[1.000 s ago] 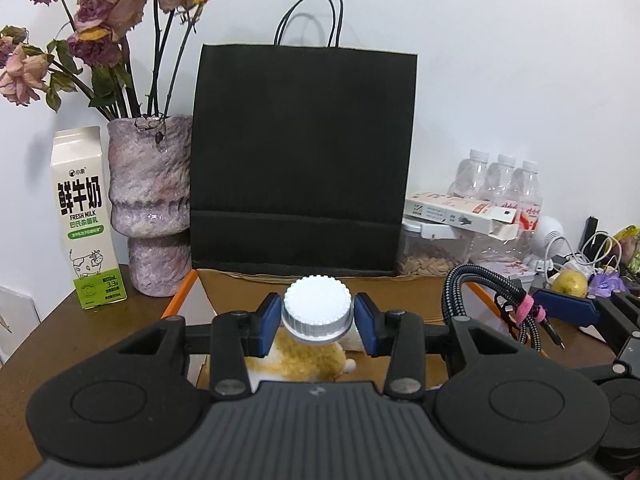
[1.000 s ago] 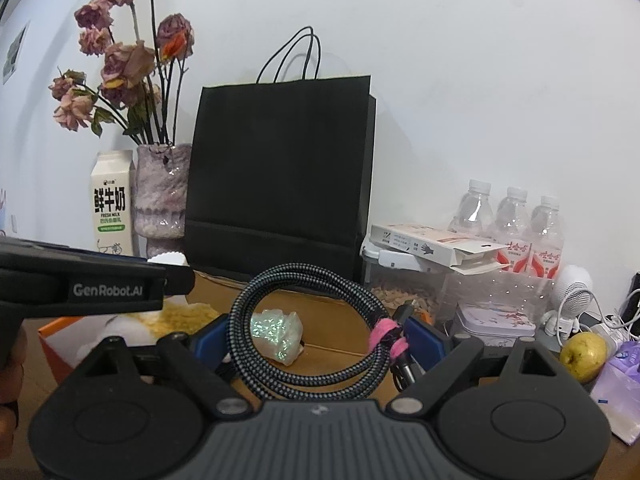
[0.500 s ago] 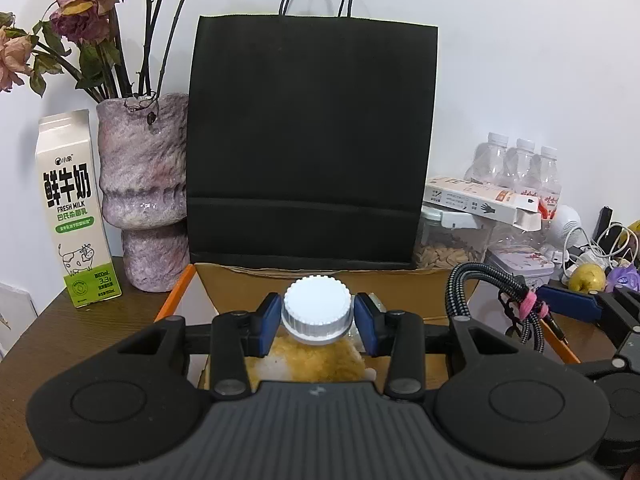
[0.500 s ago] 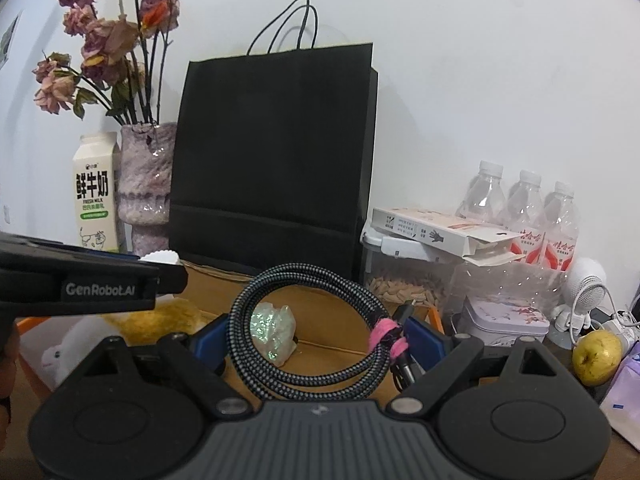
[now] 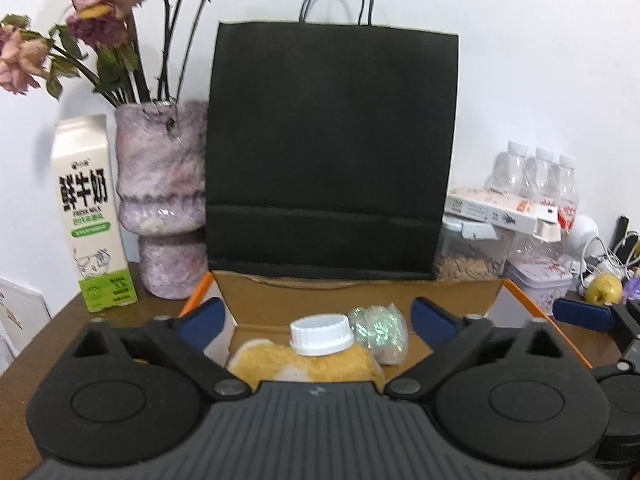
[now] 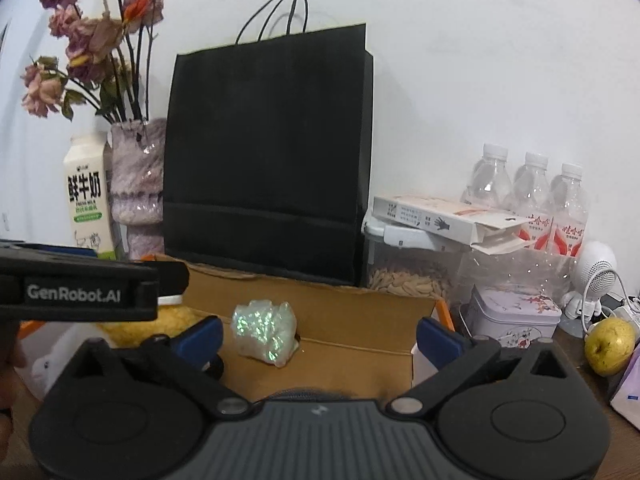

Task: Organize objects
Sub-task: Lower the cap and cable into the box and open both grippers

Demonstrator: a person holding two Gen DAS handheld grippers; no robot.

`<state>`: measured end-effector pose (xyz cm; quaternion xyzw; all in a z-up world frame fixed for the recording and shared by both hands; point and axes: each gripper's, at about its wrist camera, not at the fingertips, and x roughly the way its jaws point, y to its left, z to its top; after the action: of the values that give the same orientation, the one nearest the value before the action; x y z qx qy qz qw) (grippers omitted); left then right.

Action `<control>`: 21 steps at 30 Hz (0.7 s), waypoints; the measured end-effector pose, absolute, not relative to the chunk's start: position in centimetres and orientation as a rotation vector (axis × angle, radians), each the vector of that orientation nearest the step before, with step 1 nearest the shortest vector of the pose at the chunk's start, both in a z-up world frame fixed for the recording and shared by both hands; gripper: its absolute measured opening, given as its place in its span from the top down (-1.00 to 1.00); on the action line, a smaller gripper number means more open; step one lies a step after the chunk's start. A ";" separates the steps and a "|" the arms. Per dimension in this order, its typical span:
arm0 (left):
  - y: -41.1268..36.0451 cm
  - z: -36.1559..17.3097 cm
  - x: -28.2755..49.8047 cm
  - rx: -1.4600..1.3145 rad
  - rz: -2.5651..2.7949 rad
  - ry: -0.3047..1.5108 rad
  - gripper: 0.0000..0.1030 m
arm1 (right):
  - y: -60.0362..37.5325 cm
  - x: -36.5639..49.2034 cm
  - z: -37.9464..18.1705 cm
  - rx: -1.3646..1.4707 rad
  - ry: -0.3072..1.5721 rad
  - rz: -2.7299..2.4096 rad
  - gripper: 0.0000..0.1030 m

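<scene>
A bottle of yellow grain with a white cap (image 5: 322, 334) stands in the cardboard box (image 5: 320, 300), next to a shiny iridescent packet (image 5: 378, 332). My left gripper (image 5: 318, 318) hangs over the bottle. Its jaws are opening, and the blue pads stand wide apart, clear of the cap. My right gripper (image 6: 319, 336) is over the same box (image 6: 360, 312), short of the packet (image 6: 266, 330). Its jaws are opening too, with nothing between the pads. The braided cable is out of sight. In the right wrist view, one of the left gripper's fingers (image 6: 92, 288) crosses at left, above the bottle (image 6: 160, 316).
A black paper bag (image 5: 332, 152) stands right behind the box. To the left are a purple vase (image 5: 160, 200) with dried flowers and a milk carton (image 5: 94, 216). To the right are a seed jar (image 6: 408, 276), water bottles (image 6: 532, 196), a tin (image 6: 516, 316) and a pear (image 6: 610, 346).
Both grippers went from shut to wide open. The left one let go of the bottle, which now sits lower in the box. The cable left the right gripper and is gone from view.
</scene>
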<state>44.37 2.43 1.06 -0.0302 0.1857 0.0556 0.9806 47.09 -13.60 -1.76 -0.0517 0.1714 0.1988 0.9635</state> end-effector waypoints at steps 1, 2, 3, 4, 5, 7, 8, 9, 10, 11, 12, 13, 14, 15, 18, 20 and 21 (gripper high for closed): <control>2.4 1.1 44.4 -0.061 0.115 0.374 -1.00 | -13.6 47.0 -1.7 -0.103 0.346 0.404 -1.00; 2.5 1.1 44.4 -0.063 0.117 0.376 -1.00 | -13.6 47.0 -1.7 -0.103 0.345 0.405 -1.00; 2.5 1.1 44.4 -0.063 0.119 0.378 -1.00 | -13.6 47.0 -1.7 -0.105 0.346 0.406 -1.00; 2.6 1.1 44.5 -0.065 0.121 0.380 -1.00 | -13.6 47.1 -1.7 -0.106 0.347 0.406 -1.00; 2.6 1.0 44.5 -0.066 0.122 0.382 -1.00 | -13.6 47.1 -1.7 -0.107 0.348 0.407 -1.00; 2.6 1.0 44.5 -0.068 0.124 0.383 -1.00 | -13.6 47.1 -1.7 -0.106 0.349 0.408 -1.00; 2.6 1.0 44.5 -0.068 0.125 0.383 -1.00 | -13.6 47.0 -1.7 -0.105 0.348 0.408 -1.00; 2.6 1.0 44.5 -0.068 0.124 0.382 -1.00 | -13.6 47.0 -1.7 -0.105 0.348 0.409 -1.00; 2.7 1.0 44.5 -0.069 0.123 0.382 -1.00 | -13.6 47.0 -1.7 -0.105 0.348 0.408 -1.00; 2.6 1.0 44.5 -0.069 0.123 0.382 -1.00 | -13.6 47.0 -1.7 -0.104 0.348 0.408 -1.00; 2.6 1.0 44.5 -0.068 0.123 0.382 -1.00 | -13.7 47.0 -1.7 -0.104 0.348 0.409 -1.00; 2.7 1.0 44.4 -0.068 0.123 0.382 -1.00 | -13.7 47.0 -1.7 -0.104 0.349 0.408 -1.00; 2.7 1.0 44.4 -0.068 0.123 0.383 -1.00 | -13.7 47.0 -1.7 -0.102 0.349 0.408 -1.00; 2.7 1.0 44.4 -0.069 0.123 0.384 -1.00 | -13.7 46.9 -1.6 -0.102 0.350 0.408 -1.00; 2.7 1.0 44.3 -0.073 0.120 0.386 -1.00 | -13.8 46.8 -1.6 -0.101 0.354 0.410 -1.00; 2.7 1.0 44.1 -0.071 0.120 0.385 -1.00 | -13.8 46.8 -1.6 -0.101 0.355 0.411 -1.00; 2.7 1.0 44.1 -0.071 0.119 0.385 -1.00 | -13.8 46.7 -1.6 -0.101 0.356 0.411 -1.00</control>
<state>44.13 2.67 0.98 -0.0354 0.1912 0.0592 0.9791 46.74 -13.84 -1.58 -0.0499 0.1759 0.2031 0.9619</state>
